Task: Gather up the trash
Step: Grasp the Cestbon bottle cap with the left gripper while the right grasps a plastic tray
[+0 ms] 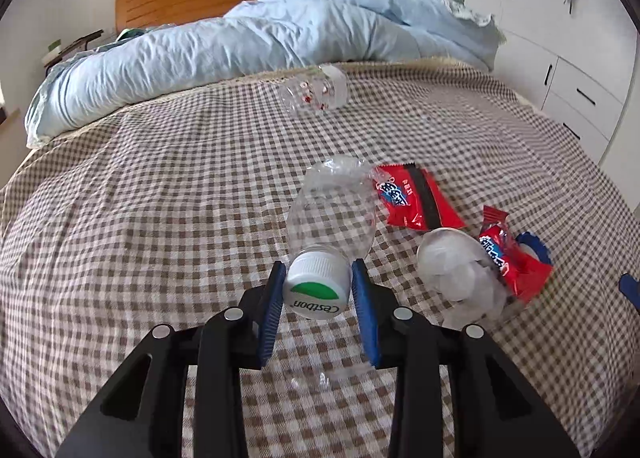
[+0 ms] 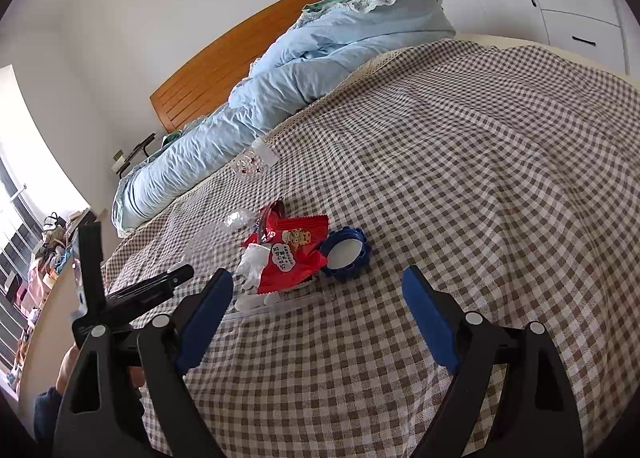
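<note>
Left gripper pinches crumpled clear bottle's ribbed white cap; right gripper gapes empty.

On the bed, taking the crushed bottle as landmark: a snack wrapper lies just to its right, a cup and lid farther right, another bottle well behind, the duvet beyond that.

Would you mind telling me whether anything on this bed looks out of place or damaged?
Yes: litter lies on the checked bedspread. A crushed clear bottle lies on its side, its white cap between the left tongs. Beside it are red snack wrappers, a cup tipped over, and another empty bottle near the duvet.
</note>
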The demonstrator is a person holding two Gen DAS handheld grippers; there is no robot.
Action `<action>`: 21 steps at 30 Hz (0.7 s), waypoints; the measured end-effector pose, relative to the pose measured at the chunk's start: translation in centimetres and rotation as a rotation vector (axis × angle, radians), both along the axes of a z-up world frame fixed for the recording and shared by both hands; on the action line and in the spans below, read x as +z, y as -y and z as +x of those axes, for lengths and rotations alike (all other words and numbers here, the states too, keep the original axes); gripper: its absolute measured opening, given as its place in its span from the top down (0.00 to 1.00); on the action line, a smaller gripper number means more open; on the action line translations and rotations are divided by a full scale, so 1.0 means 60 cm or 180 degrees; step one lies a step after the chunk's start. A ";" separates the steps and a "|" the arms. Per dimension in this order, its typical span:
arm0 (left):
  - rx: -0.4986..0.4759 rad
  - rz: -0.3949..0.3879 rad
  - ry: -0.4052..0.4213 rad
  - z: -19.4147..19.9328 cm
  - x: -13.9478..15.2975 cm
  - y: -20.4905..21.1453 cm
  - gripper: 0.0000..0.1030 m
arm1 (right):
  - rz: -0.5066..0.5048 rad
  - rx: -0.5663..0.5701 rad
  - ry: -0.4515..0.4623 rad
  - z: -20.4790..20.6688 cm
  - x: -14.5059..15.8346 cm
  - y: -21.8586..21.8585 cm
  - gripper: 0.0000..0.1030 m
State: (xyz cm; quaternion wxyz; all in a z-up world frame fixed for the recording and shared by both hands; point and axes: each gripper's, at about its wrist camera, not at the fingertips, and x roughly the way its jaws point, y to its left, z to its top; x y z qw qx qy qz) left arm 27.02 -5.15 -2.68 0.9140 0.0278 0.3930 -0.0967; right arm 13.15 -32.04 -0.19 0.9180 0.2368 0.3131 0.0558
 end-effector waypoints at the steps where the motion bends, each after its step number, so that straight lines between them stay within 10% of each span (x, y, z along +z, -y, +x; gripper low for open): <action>1: 0.0036 -0.0018 0.0035 -0.008 0.006 -0.006 0.70 | -0.0024 0.0011 0.0000 0.001 0.000 -0.004 0.20; 21: 0.1271 -0.1044 0.0608 -0.133 0.090 -0.227 0.71 | -0.0802 0.0297 0.0082 0.035 0.044 -0.068 0.20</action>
